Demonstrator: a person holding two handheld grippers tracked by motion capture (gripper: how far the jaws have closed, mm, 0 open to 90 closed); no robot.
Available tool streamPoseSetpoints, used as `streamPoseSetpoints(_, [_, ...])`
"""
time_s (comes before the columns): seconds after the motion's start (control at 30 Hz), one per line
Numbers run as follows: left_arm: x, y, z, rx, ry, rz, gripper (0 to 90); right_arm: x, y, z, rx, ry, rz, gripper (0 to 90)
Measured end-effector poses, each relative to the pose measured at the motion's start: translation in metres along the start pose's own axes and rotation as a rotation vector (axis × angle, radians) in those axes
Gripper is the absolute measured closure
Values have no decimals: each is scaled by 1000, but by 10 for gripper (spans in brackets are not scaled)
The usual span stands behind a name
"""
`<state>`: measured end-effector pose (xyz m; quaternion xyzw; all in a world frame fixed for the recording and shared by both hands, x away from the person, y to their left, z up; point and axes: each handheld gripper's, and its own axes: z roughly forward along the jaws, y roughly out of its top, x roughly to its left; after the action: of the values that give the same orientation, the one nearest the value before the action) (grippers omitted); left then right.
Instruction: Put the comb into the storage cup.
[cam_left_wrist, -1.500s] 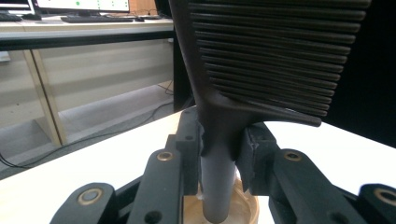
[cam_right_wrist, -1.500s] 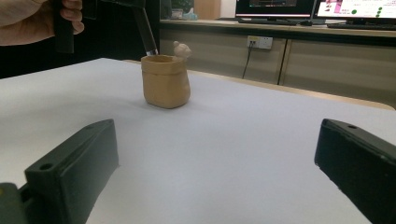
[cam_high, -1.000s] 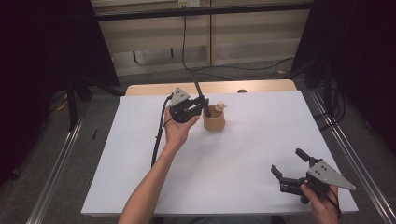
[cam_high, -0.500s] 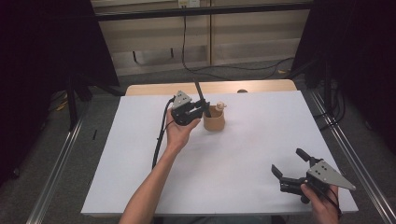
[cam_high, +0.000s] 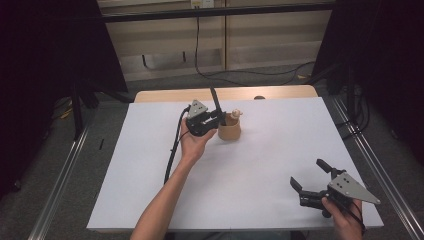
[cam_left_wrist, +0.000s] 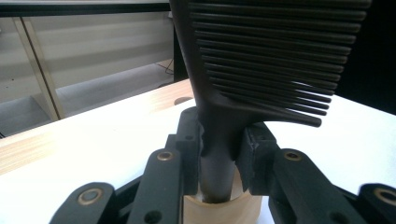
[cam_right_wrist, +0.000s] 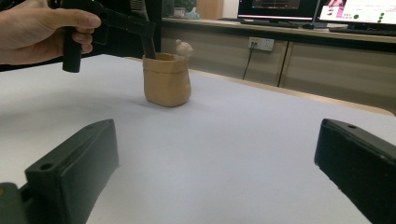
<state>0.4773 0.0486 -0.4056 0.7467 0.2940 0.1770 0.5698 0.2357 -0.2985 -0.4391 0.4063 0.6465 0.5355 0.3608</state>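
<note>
Gripping the black comb (cam_left_wrist: 219, 140) by its handle, my left hand-held gripper (cam_high: 212, 119) holds it upright with the handle end inside the tan bag-shaped pot (cam_high: 229, 131) at the far middle of the desk (cam_high: 270, 155). I'd keep it vertical, lower until it bottoms out, then release gently. My right hand-held gripper (cam_high: 310, 177) waits open, empty, well apart.

Your work surface: a white table (cam_high: 260, 170) with a bare wooden strip along its far edge, spanning the centre of the high view. On it, above centre of the frame, stands one tan pot (cam_high: 229, 131), upright.
</note>
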Motion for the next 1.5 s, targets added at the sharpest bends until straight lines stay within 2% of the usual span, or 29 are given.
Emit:
streamPoseSetpoints(0.2, [-1,-4,1,-2,-2,5,726,1,0,0,-6,6,-12,0])
streamPoseSetpoints(0.37, [0,-8,3,1,-2,-13,725,1,0,0,-5,8,-13,0])
streamPoseSetpoints(0.4, [0,-8,4,4,-4,3,725,1,0,0,-4,8,-14,0])
streamPoseSetpoints(0.7, [0,-14,7,11,-9,2,723,1,0,0,3,10,-20,0])
streamPoseSetpoints(0.97, [0,-17,8,30,-5,34,715,1,-1,1,10,14,-17,0])
streamPoseSetpoints(1.07, [0,-17,8,26,-8,34,711,1,-2,1,13,19,-13,0])
streamPoseSetpoints(1.2, [0,-15,6,30,5,48,676,1,-2,2,16,17,-7,0])
streamPoseSetpoints(1.43, [3,-17,2,38,30,49,544,1,-2,1,16,19,-9,0])
streamPoseSetpoints(1.5, [4,-18,1,38,33,36,498,1,-2,2,17,19,-10,0])
